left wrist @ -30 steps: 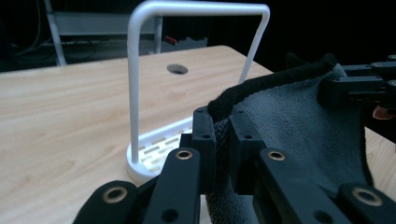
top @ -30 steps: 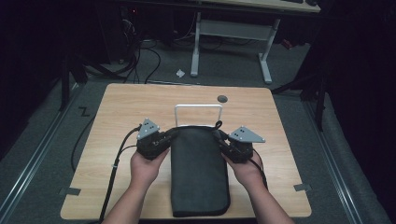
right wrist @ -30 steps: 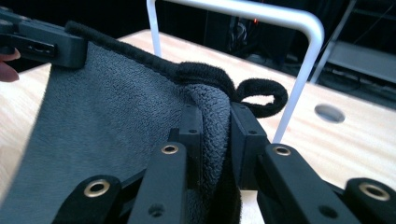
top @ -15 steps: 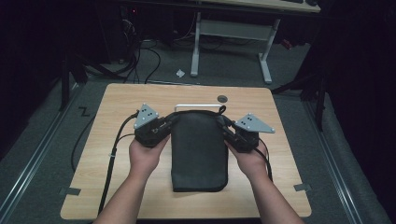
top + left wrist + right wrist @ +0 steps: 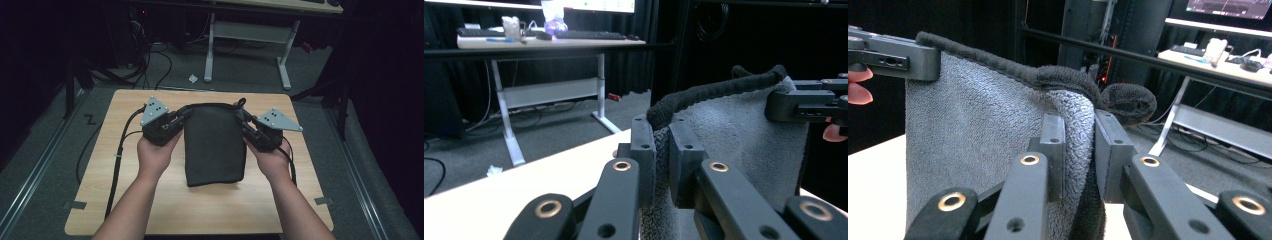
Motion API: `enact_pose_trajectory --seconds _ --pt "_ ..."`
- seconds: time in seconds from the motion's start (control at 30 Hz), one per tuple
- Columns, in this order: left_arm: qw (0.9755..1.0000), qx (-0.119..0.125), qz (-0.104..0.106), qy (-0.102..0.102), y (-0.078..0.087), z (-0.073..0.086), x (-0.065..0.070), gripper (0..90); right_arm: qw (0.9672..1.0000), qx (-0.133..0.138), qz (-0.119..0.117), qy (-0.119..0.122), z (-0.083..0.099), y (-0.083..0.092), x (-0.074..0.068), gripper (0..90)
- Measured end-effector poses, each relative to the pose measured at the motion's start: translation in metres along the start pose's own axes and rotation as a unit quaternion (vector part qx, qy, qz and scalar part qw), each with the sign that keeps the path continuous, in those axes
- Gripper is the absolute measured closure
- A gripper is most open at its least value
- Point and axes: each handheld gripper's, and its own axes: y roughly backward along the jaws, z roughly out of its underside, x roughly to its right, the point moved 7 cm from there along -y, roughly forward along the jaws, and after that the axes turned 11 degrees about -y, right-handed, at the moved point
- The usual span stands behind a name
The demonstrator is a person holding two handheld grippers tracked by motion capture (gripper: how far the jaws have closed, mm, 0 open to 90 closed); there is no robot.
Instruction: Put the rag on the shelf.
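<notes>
Your left gripper (image 5: 167, 126) and right gripper (image 5: 254, 131) each pinch a top corner of the dark grey terry towel (image 5: 215, 145), hanging above the wooden desk (image 5: 100, 200); the thick rolled hem could slip from the jaws if you tug unevenly.

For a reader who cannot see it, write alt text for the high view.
Two hand-held grippers, left gripper and right gripper, each pinch a top corner of a dark grey towel above a wooden table. The towel hangs toward the person.
</notes>
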Motion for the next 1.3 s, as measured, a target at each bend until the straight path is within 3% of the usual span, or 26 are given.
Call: enact_pose_trajectory --seconds 0.23,0.43,0.53,0.63,0.83,0.93,1.0,1.07,1.23,1.3 --pt "0.9998 0.006 -0.007 -0.018 -0.008 -0.016 -0.01 83.2 0.9998 0.015 0.007 0.008 -0.02 -0.004 0.005 77.8" --pt "0.9995 0.014 -0.012 -0.024 -0.017 -0.026 -0.021 83.2 0.9997 0.023 0.007 -0.006 -0.032 -0.015 0.012 77.8" --pt "0.9995 0.015 -0.015 -0.022 -0.024 -0.028 -0.03 83.2 0.9996 0.024 0.008 -0.015 -0.035 -0.023 0.016 77.8" --pt "0.9999 0.015 -0.006 -0.001 -0.03 -0.03 -0.039 83.2 0.9996 0.022 0.01 -0.018 -0.039 -0.033 0.02 77.8" --pt "0.9996 0.018 -0.02 -0.01 -0.042 -0.039 -0.055 83.2 0.9994 0.029 0.002 -0.021 -0.049 -0.048 0.026 77.8" --pt "0.9996 0.014 -0.023 -0.008 -0.05 -0.042 -0.065 83.2 0.9993 0.029 0.003 -0.022 -0.055 -0.056 0.03 77.8" --pt "0.9997 0.015 -0.021 0.005 -0.055 -0.043 -0.071 83.2 0.9994 0.029 0.002 -0.016 -0.058 -0.062 0.032 77.8" --pt "0.9996 0.011 -0.024 0.0 -0.061 -0.045 -0.077 83.2 0.9995 0.031 -0.001 -0.01 -0.06 -0.068 0.036 77.7" --pt "0.9995 -0.006 -0.029 -0.012 -0.083 -0.041 -0.085 83.0 0.9997 0.022 0.006 -0.011 -0.058 -0.084 0.051 77.7" --pt "0.9996 -0.011 -0.027 -0.004 -0.092 -0.034 -0.088 82.9 0.9998 0.014 0.011 -0.013 -0.054 -0.09 0.058 77.7"
